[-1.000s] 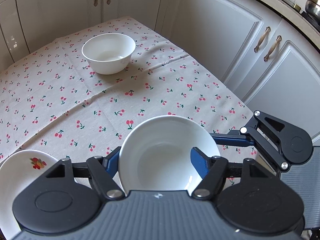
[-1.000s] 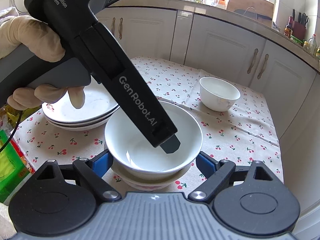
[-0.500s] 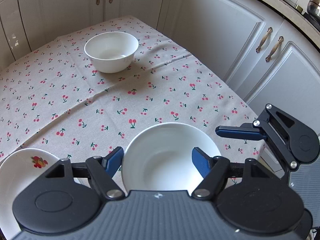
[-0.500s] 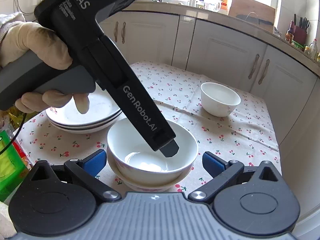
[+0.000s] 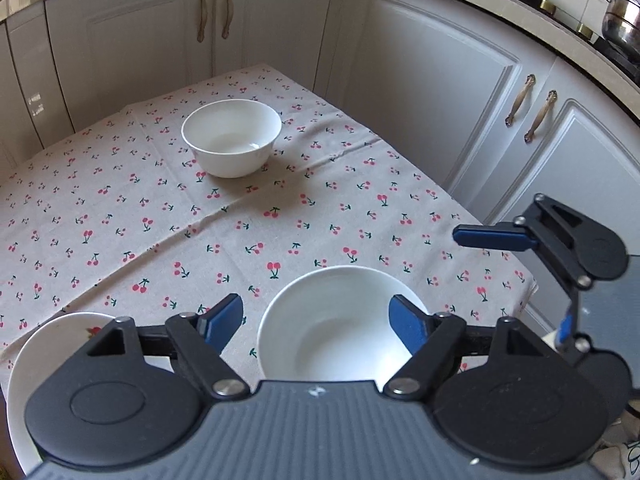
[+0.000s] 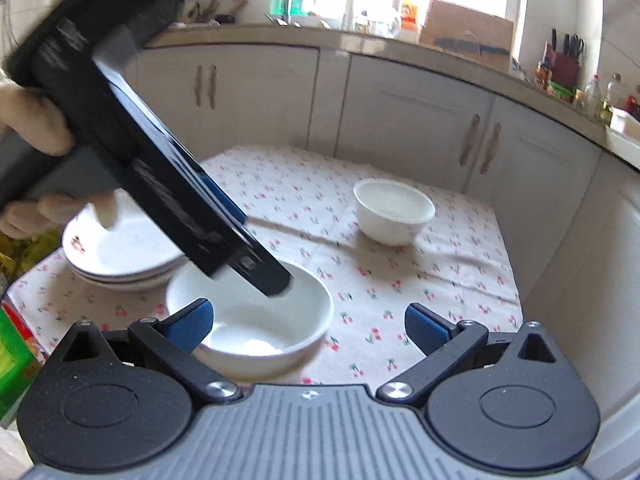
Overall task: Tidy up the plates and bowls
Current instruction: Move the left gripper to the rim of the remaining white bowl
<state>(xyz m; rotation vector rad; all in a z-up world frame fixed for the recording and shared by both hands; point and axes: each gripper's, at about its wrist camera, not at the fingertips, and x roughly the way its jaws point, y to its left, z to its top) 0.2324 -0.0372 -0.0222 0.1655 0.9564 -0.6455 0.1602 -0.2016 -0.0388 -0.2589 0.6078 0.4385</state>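
A wide white bowl (image 5: 336, 328) sits on the cherry-print cloth just ahead of my open left gripper (image 5: 316, 320), whose blue pads are apart from its rim. The same bowl (image 6: 256, 320) shows in the right wrist view, left of centre, with the left gripper's body above it. My right gripper (image 6: 308, 324) is open and empty, drawn back to the right of that bowl. A smaller, deeper white bowl (image 5: 231, 138) stands further back on the table; it also shows in the right wrist view (image 6: 394, 210). A stack of white plates (image 6: 120, 252) lies at the left.
The table's right edge (image 5: 500, 236) drops off toward white cabinets (image 5: 440, 92). A green package (image 6: 12, 356) sits at the table's left corner. The right gripper's finger (image 5: 496, 236) hangs over the table edge in the left wrist view.
Both grippers have opened wider and pulled back from the wide bowl, which now stands free on the cloth. The right gripper has shifted to the right.
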